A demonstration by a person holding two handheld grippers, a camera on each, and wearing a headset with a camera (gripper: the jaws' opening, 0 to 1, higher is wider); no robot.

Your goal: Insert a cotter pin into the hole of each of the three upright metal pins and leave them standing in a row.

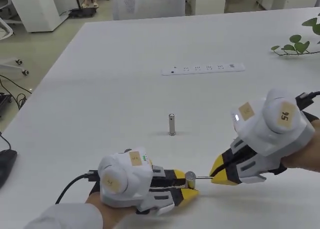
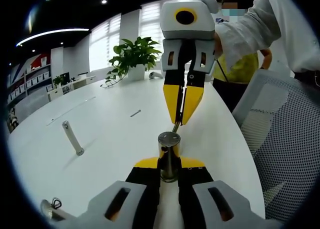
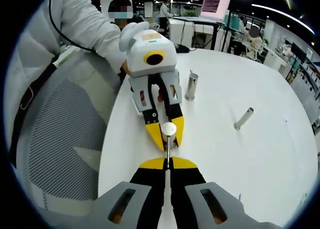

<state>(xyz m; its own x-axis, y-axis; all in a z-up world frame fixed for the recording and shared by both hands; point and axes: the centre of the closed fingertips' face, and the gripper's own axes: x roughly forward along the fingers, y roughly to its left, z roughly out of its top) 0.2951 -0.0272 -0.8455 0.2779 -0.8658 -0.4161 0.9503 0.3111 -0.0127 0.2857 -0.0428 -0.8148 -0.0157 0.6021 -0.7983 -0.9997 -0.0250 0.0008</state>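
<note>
- the left gripper (image 1: 189,184), white-bodied with black and yellow jaws, is clenched on a short silver metal pin with a round flat head (image 2: 169,151). the pin stands upright between the jaw tips, low in the head view, near the front edge of the bench.
- the right gripper (image 1: 215,177) points its jaws straight at the left one. its jaws are pressed together on a thin silver wire cotter pin (image 1: 202,178).
- the cotter pin lies level between the two grippers. its free end reaches the held pin just under the head; whether it sits in the hole i cannot tell.
- a second silver metal pin (image 1: 172,124) stands upright and alone farther up the bench, well apart from both grippers.
- a third silver metal pin (image 3: 191,85) stands upright just beside the left gripper's white body. in the left gripper view a small wire loop shows at its side.
- a small thin metal piece (image 2: 135,113) lies flat on the bench beyond the right gripper.
- all of this rests on a wide white workbench (image 1: 100,89).
- a white power strip (image 1: 204,68) lies across the middle of the bench, beyond the lone pin.
- a green leafy plant (image 1: 300,41) reaches in at the far right edge.
- a black mouse (image 1: 6,165) sits at the left edge.
- a grey mesh chair (image 2: 280,139) stands beside the bench, by a person in white sleeves.
</note>
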